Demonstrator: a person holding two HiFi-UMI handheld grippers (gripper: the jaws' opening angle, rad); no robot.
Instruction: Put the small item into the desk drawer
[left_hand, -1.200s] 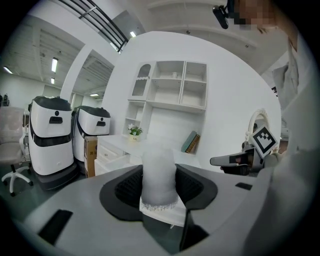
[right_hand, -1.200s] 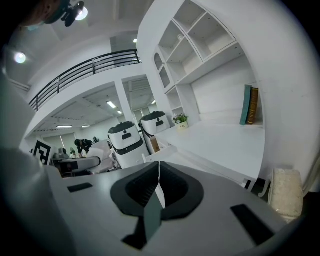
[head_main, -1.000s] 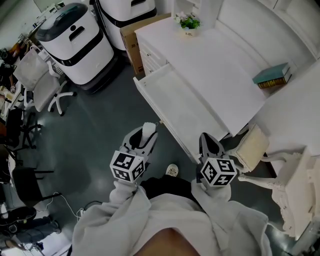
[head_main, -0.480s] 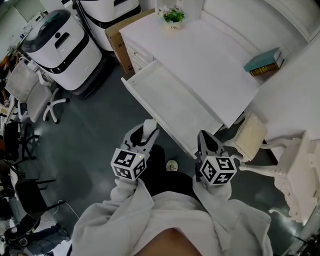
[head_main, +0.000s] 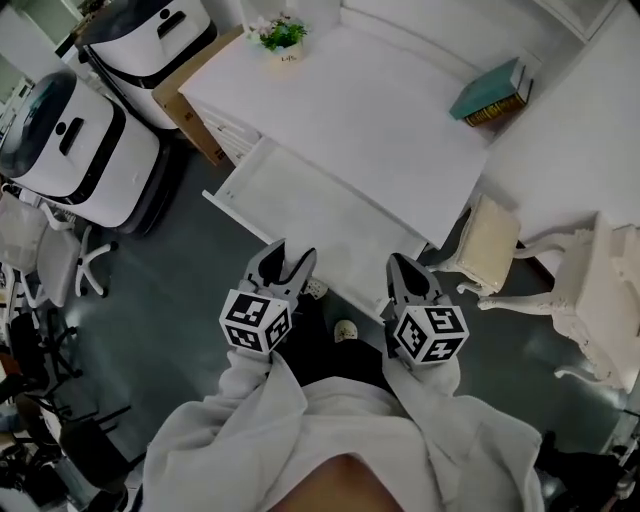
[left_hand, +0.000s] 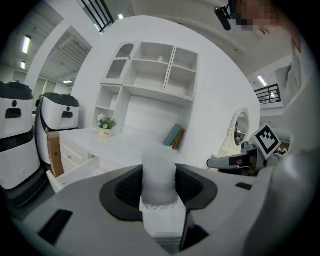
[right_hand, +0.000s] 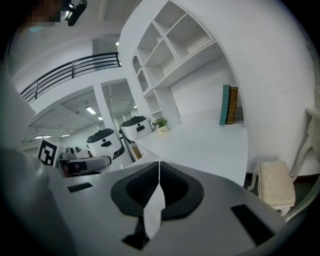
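Done: the long white desk drawer (head_main: 295, 205) already stands pulled out of the white bench (head_main: 350, 115).
Item: a small frosted-white cylinder with a lacy edge (left_hand: 159, 172), just short of the drawer's front rim, above the dark floor.
Left gripper (head_main: 290, 262): half-closed, pinching that cylinder.
Right gripper (head_main: 408, 270): jaws pressed together, nothing in them, near the drawer's right front corner.
Left to do: likely lift over the rim, lower, let go.
Edges: front rim ahead; the bench top overhangs the drawer's back.
Room: open floor before the drawer; a cream cushioned chair (head_main: 490, 245) just right of it.
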